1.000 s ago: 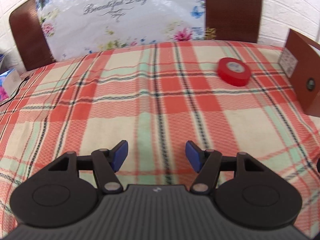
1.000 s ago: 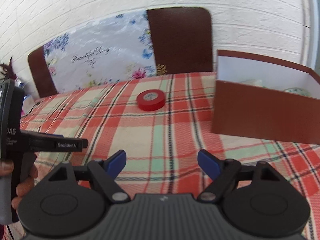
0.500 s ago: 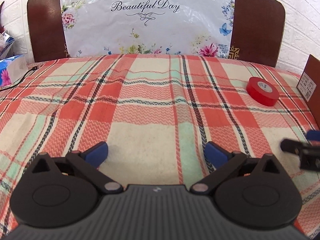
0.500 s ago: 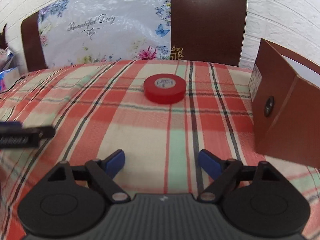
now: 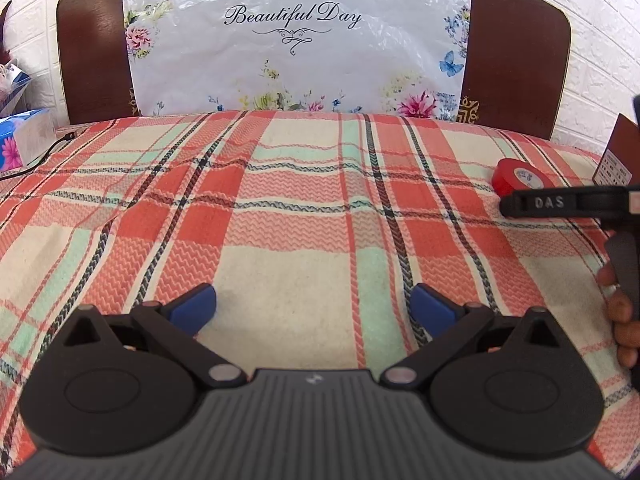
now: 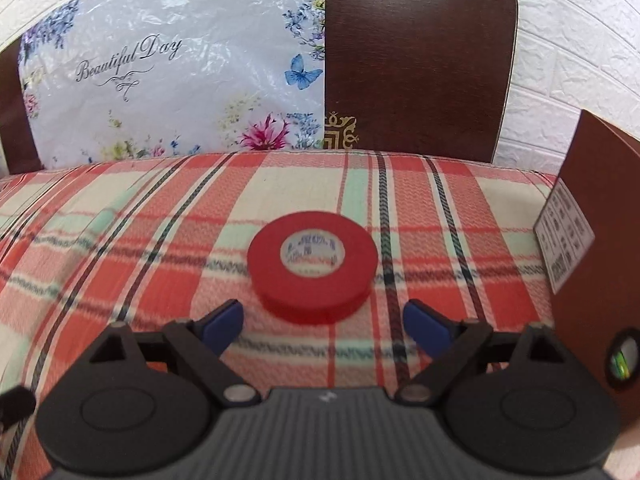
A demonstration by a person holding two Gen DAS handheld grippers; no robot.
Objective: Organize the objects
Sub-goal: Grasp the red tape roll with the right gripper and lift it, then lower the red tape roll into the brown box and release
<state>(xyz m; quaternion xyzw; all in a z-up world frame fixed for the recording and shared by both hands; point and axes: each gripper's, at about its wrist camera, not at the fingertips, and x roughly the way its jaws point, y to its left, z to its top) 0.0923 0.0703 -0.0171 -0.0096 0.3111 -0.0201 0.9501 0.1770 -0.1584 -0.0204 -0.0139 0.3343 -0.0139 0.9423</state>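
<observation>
- A plaid cloth (image 5: 304,216) in red, cream and mint covered the whole flat surface, running back to a dark wooden headboard (image 6: 416,60).
- A white floral plastic bag (image 5: 296,40) printed "Beautiful Day" leaned upright against the headboard.
- A brown cardboard box (image 6: 592,248) with a white label stood at the right edge of the cloth, just right of the tape.
- The left gripper (image 5: 314,308) hovered low over bare cloth, its blue pads spread wide with nothing between them, after opening out fully.
- The right gripper (image 6: 323,322) pointed down at the tape, its jaws wide and just been opening further, with nothing gripped.
- The red tape roll (image 6: 313,266) lay flat on the cloth just ahead of the right gripper's fingertips, centred on the gap between them and not touched by either pad.
- In the left wrist view the tape sat far right, partly hidden behind the right gripper's black finger, with a person's fingers (image 5: 624,312) on its handle.
- A tissue pack (image 5: 24,140) rested at the far left edge.
</observation>
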